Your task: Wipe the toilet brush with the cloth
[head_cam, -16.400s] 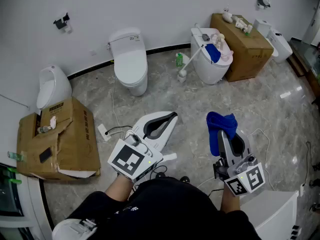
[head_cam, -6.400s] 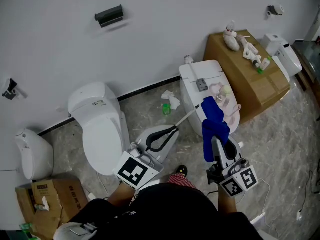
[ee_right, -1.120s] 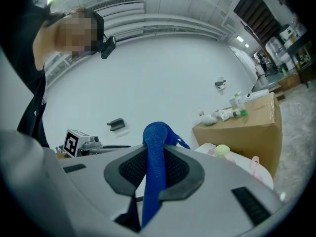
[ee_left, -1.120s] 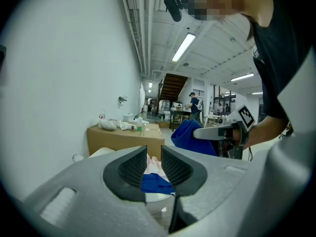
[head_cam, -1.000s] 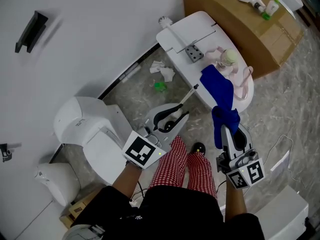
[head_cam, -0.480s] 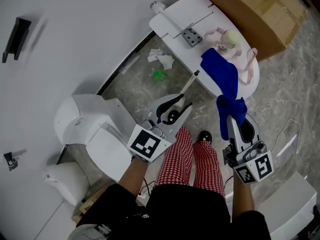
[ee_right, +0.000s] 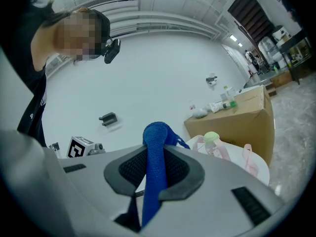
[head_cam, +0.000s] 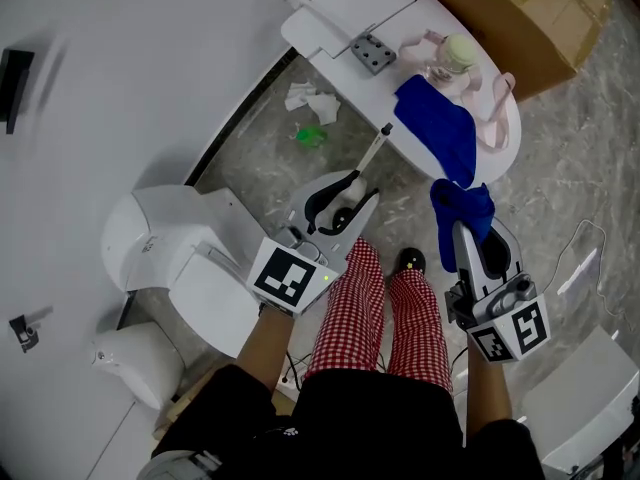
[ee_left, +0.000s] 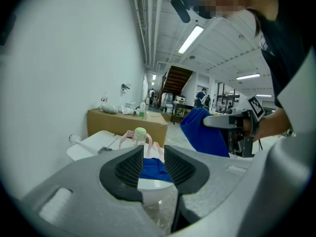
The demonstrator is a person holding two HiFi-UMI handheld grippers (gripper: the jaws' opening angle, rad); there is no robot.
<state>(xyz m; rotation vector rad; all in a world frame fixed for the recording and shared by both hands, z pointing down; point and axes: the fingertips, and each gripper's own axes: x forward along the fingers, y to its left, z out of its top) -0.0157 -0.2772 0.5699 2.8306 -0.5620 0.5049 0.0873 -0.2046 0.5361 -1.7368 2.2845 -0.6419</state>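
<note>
Clamping the cloth [ee_right: 157, 132], the right gripper [ee_right: 157, 157] hovered by the toilet [head_cam: 330, 23]; the left gripper [ee_left: 154, 156] had just been opening, jaws apart and empty.

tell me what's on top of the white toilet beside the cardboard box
A blue cloth lies across the toilet lid, a pink toy with a green cap beside it, a small grey block on the tank. The lid under the cloth is hidden.

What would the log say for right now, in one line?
left gripper: jaws just been opening, empty | right gripper: shut on blue cloth | toilet brush: not held
</note>
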